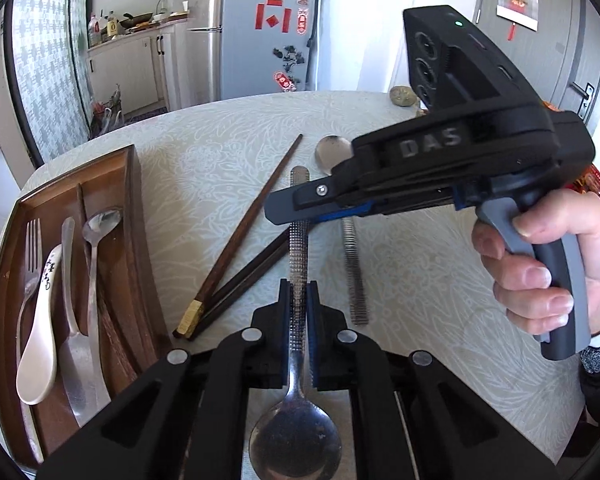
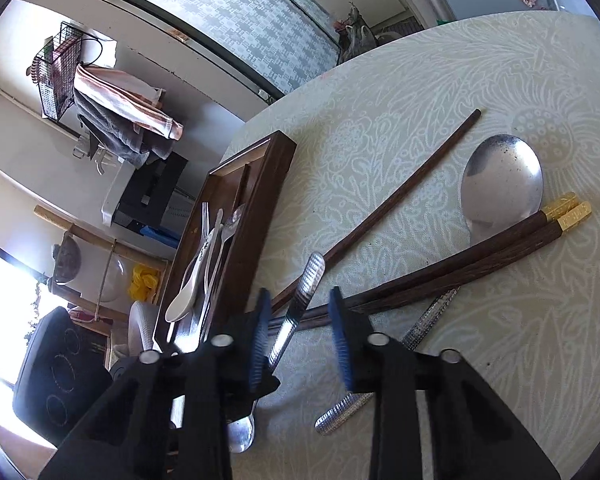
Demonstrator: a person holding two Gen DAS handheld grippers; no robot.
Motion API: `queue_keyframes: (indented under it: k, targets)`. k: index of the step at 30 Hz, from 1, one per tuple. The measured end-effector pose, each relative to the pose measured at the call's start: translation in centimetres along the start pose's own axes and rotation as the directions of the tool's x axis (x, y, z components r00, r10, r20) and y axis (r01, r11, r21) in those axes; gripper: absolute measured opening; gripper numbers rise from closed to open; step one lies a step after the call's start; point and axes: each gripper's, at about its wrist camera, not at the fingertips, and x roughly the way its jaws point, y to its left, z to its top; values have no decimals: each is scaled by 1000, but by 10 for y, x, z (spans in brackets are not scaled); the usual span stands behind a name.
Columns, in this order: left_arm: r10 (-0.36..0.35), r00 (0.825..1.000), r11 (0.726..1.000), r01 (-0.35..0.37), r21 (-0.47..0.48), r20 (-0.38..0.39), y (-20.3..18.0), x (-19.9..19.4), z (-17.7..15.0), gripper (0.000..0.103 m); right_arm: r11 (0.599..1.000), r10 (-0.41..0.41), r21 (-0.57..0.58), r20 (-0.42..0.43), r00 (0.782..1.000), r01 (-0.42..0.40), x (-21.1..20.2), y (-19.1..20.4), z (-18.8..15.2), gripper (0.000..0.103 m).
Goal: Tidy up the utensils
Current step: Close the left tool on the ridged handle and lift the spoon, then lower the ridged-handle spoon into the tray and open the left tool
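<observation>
Steel spoon lies on the patterned surface, its textured handle clamped by the left hand-held gripper. Right hand-held gripper stands apart in its own view, nothing pinched, above the second spoon and chopsticks. Wooden tray sits left.

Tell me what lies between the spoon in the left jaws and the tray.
The chopsticks lie on the table between the spoon and the tray. The right gripper sits over the handle's far end.
</observation>
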Motion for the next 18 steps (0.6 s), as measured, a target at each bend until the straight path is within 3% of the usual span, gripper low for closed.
queue_keyframes:
  k: [9,18]
  targets:
    - [3,999,1000,-3,6,38,-3,-14,4,9,998,57,8,31,998,-57,-15,19,7,4]
    - [20,993,999,-15,-38,115,30,-62,15,9,990,117,-82,31,993,-114,-6,96,36,3]
